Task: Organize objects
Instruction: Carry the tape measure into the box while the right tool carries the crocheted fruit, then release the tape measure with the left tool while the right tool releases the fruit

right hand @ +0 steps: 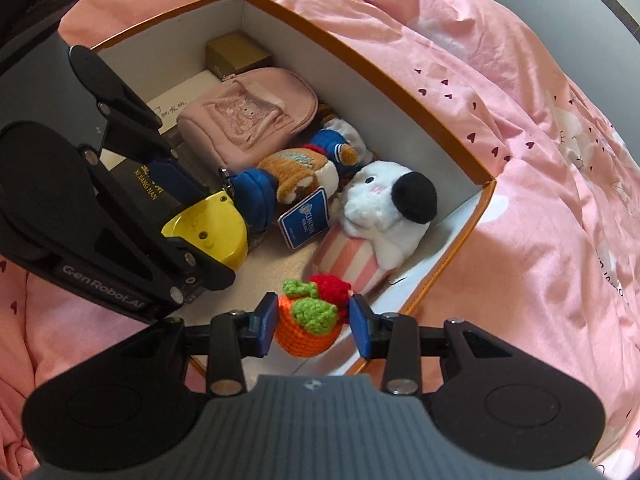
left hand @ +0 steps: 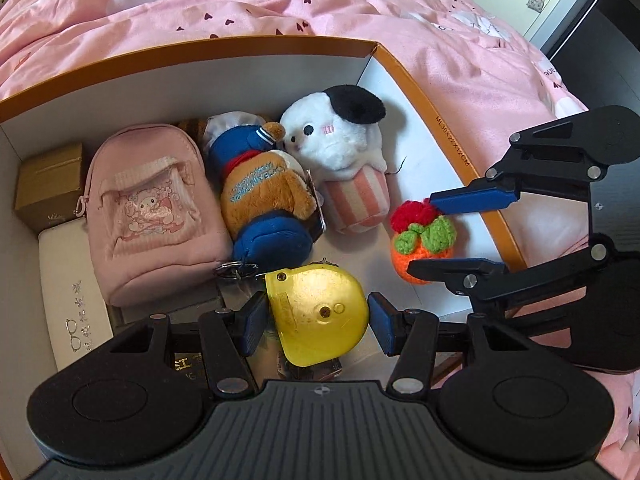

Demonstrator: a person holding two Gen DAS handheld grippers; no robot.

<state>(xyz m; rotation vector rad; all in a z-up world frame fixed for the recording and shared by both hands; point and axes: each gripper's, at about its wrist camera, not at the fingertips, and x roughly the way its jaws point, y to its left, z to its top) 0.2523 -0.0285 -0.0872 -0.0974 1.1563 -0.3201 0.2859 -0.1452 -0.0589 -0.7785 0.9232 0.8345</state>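
both tools work inside the orange-rimmed box (left hand: 448,128) on the pink bed (left hand: 240,4), where toys lie packed side by side. the left hand-held gripper (left hand: 318,320) brackets the yellow plastic toy (left hand: 318,312), pads flanking it with slim gaps, so a firm grip is not evident. the right hand-held gripper (right hand: 314,320) straddles the crochet orange (right hand: 308,328) in the near corner, pads close beside it, seemingly to fill the bare space by the white plush (right hand: 384,216).
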